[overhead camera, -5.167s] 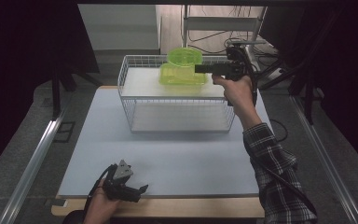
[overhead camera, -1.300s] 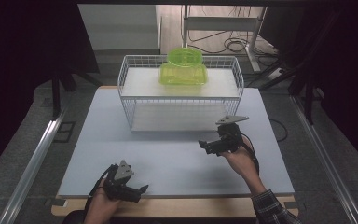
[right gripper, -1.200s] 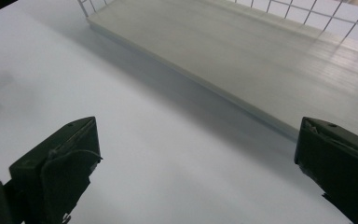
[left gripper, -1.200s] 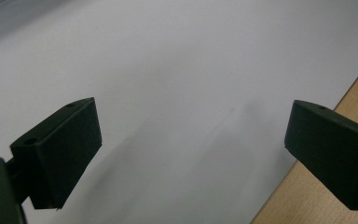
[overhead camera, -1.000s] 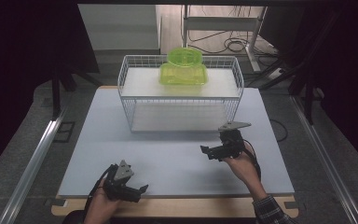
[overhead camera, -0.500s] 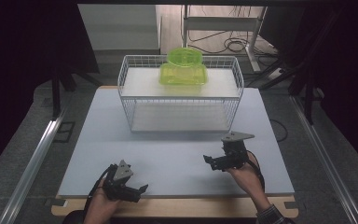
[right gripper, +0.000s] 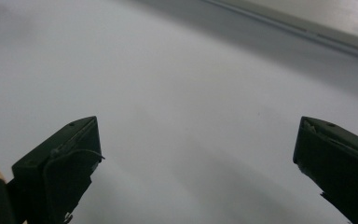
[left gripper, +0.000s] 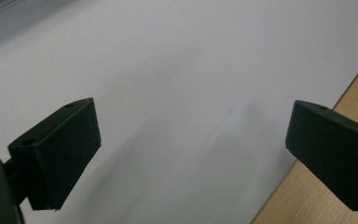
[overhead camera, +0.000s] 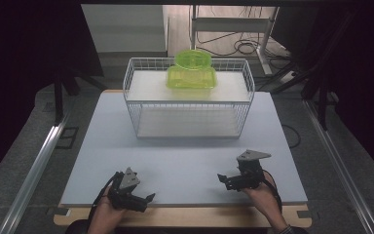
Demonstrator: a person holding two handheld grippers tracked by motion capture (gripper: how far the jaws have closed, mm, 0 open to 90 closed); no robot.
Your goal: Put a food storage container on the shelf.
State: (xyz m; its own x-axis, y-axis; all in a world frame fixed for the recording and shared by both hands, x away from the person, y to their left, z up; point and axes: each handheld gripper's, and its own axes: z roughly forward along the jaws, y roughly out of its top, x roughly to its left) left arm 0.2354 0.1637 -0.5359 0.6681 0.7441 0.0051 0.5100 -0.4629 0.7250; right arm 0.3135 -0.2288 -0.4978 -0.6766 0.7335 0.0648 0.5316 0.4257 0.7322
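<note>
A translucent lime-green container (overhead camera: 192, 71) sits on the top shelf of a white wire rack (overhead camera: 188, 99) at the far side of the table. My left gripper (overhead camera: 147, 199) rests open near the front left edge, pointing right. My right gripper (overhead camera: 223, 180) lies open near the front right, pointing left. In the left gripper view the jaws stand wide apart over the white mat (left gripper: 177, 79) with nothing between them. The right gripper view shows the same: wide jaws over bare mat (right gripper: 186, 107).
The white mat (overhead camera: 185, 156) covers a wooden table whose edge (overhead camera: 185, 217) shows along the front. Metal rails (overhead camera: 34, 165) run along both sides. Cables (overhead camera: 243, 46) lie on the floor behind the rack.
My right gripper left the green container on the rack's top shelf, drew back toward the person and came down onto the front right of the mat. The left gripper stayed still.
</note>
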